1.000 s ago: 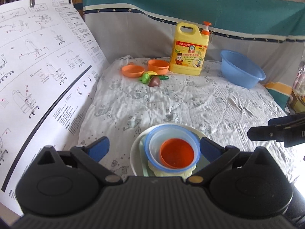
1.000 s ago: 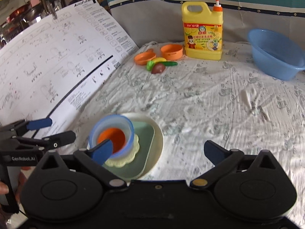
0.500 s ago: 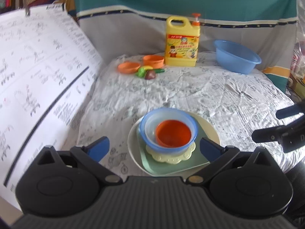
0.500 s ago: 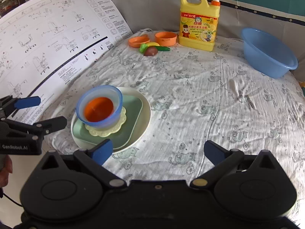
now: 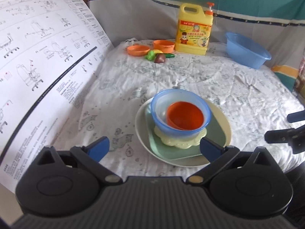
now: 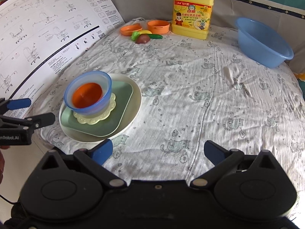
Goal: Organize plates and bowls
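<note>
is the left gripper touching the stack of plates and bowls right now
Apart. In the right wrist view the left gripper sits off to the side of the cream plate, with white cloth visible between its fingertips and the rim.

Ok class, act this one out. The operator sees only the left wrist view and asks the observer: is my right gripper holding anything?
Observer: No. In the right wrist view the right gripper is open, and only the tablecloth shows between its fingers.
Operator: Where is the stack from there?
Observer: The cream plate lies ahead and to its left, with the near rim just beyond that gripper's left finger.
Operator: How does my left gripper look from outside?
Observer: The left gripper is open and holds nothing. It sits by the plate's left rim.
</note>
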Motion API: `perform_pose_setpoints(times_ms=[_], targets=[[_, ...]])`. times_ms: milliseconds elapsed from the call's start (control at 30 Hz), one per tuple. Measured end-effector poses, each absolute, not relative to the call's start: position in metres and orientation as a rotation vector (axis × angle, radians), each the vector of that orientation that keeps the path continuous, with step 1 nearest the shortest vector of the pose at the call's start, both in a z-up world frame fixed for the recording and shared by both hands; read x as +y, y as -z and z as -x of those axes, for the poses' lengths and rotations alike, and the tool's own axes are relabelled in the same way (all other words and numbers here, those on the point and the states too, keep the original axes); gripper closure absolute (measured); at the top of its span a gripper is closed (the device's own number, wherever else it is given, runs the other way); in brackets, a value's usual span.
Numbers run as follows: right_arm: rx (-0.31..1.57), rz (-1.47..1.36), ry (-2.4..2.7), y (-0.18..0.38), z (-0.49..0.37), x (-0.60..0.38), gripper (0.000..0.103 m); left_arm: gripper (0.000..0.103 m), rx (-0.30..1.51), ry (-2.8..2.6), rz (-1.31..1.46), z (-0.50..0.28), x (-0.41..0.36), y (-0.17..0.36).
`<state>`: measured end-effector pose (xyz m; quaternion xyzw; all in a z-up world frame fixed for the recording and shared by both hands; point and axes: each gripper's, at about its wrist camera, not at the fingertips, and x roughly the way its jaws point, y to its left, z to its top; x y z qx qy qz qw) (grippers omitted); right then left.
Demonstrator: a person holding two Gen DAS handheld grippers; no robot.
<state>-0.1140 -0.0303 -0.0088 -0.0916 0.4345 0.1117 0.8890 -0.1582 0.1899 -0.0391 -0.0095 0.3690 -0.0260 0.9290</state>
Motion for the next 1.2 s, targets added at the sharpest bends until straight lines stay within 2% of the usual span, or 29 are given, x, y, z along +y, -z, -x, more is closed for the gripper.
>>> perform_pose_setpoints(times_ms=[1200], targets=[[0.921, 0.224, -0.249, 0.014, 0.112, -0.026, 0.0, 0.0, 0.842, 0.084, -0.088, 0.147, 0.168, 0.049]])
